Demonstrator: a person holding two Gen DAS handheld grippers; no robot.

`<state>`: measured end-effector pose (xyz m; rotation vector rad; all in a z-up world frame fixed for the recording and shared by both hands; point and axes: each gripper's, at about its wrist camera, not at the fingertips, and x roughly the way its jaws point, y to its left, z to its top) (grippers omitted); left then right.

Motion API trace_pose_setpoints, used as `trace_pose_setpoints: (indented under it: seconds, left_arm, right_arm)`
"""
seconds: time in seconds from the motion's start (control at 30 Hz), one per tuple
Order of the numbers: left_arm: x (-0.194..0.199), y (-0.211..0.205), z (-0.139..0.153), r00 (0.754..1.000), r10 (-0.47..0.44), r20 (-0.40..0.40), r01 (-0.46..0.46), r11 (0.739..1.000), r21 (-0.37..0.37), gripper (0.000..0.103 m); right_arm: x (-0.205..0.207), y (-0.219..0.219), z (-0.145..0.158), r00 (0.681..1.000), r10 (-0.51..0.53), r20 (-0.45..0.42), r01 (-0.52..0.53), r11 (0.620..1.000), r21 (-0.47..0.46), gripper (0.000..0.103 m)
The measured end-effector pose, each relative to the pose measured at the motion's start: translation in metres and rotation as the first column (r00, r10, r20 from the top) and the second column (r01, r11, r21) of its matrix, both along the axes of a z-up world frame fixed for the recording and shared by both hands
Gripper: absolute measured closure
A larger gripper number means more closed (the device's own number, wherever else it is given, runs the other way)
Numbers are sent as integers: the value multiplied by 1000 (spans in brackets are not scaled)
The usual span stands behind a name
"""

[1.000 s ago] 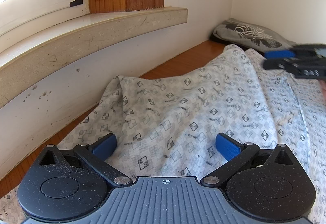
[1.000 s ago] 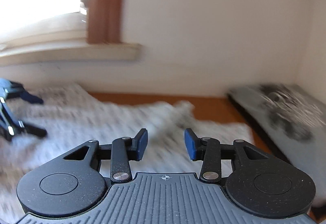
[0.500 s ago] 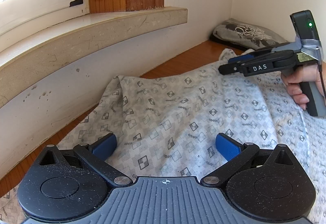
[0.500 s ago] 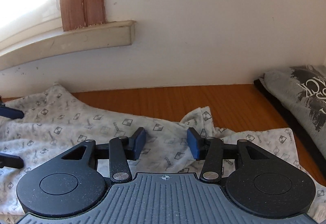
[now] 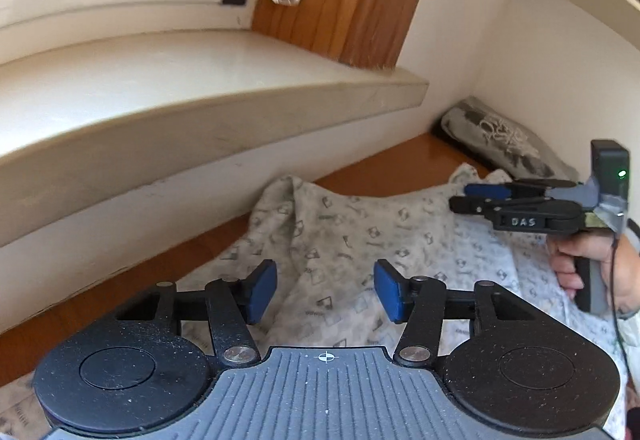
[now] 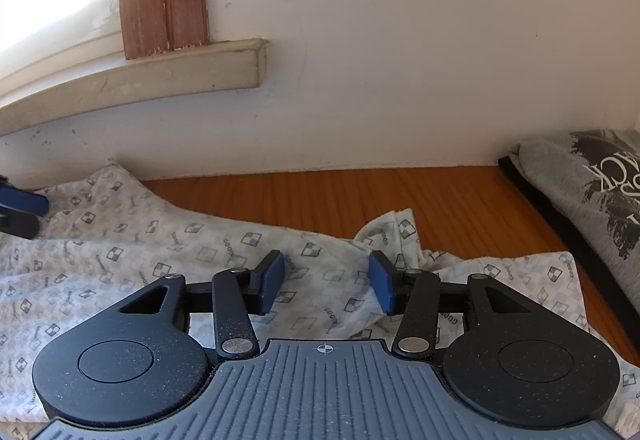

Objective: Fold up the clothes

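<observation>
Patterned shirt [image 6: 168, 252] lies crumpled on your wooden bench [image 6: 320, 196], long axis running left-right along the wall under the windowsill [image 5: 208, 108]; which end is the collar, can't tell. Your left gripper [image 5: 325, 290] is closing, pads clear of the cloth. Your right gripper [image 6: 326, 282] is released, hovering over a raised fold. Grey printed tee [image 6: 592, 192] sits folded at the right.

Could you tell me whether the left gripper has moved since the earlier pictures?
Yes: the left gripper has lifted and tilted, since the beige stone window sill now sits lower, its jaws closing.
</observation>
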<state>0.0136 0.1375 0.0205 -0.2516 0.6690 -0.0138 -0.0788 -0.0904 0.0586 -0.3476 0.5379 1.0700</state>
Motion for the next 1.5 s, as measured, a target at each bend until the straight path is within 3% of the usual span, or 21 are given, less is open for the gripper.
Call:
trace_pose_setpoints:
  seconds: [0.13,0.23,0.3,0.4,0.5,0.6,0.63,0.67,0.8,0.9,1.0,1.07,1.23,1.3,1.33,1.37,1.4,1.43,1.5]
  left_arm:
    - [13,-6,-6,999,36,-6,-35,996,88,55]
    - [17,-13,-8,999,46,2,-45,982,184,81]
    - [16,-14,-5,996,73,46,-82,966,246,103]
    - [14,-18,-2,991,93,94,-121,928,354,103]
    - [11,-15,-2,996,71,56,-85,947,310,98]
    - [5,-9,-1,996,65,55,-77,967,244,69]
    - [5,-8,-1,996,58,63,-71,972,225,54]
    - [6,-8,0,996,51,70,-65,976,206,48]
    - [16,-7,-3,998,34,53,-42,987,153,48]
    - [30,-10,-9,1000,27,4,-28,978,207,49]
    - [38,-13,-11,1000,-4,0,4,978,210,64]
    - [41,-15,-9,1000,-3,8,1,970,242,98]
    - [45,-26,-9,1000,2,25,-10,937,350,98]
    - [43,-27,-8,1000,14,18,-20,935,355,89]
    - [39,-27,-5,1000,22,15,-26,937,348,73]
    - [34,-26,-3,1000,28,12,-30,939,342,48]
    - [26,-27,0,1000,22,18,-27,939,342,38]
    - [15,-28,3,1000,11,26,-19,936,353,31]
    - [-12,-29,8,1000,-5,21,-4,927,375,30]
  right_arm:
    - [-4,1,0,1000,0,26,0,1000,-9,52]
    - [-9,3,0,998,-1,63,3,1000,-23,50]
    - [-12,4,0,997,-3,82,5,1000,-28,49]
    - [-14,5,0,996,-5,94,8,999,-33,49]
    - [-13,5,0,995,-6,95,10,999,-33,48]
    - [-14,5,0,996,-6,93,9,999,-32,48]
    - [-14,5,0,996,-6,93,9,999,-32,48]
    - [-14,5,0,995,-6,95,9,999,-32,48]
    - [-16,4,0,993,-6,116,11,999,-38,47]
    - [-17,5,0,992,-11,124,16,999,-41,46]
    - [-17,5,0,991,-20,135,26,999,-44,43]
    - [-19,5,0,989,-20,144,27,999,-47,42]
    - [-18,4,0,990,-20,136,27,999,-45,42]
    - [-18,5,0,991,-21,134,27,999,-44,42]
    - [-18,5,0,991,-21,133,27,999,-44,42]
    - [-18,5,0,991,-21,133,27,999,-44,42]
    - [-18,5,0,991,-21,134,27,999,-44,42]
    - [-18,5,0,991,-21,135,27,999,-44,42]
    - [-18,5,0,991,-21,136,27,999,-44,42]
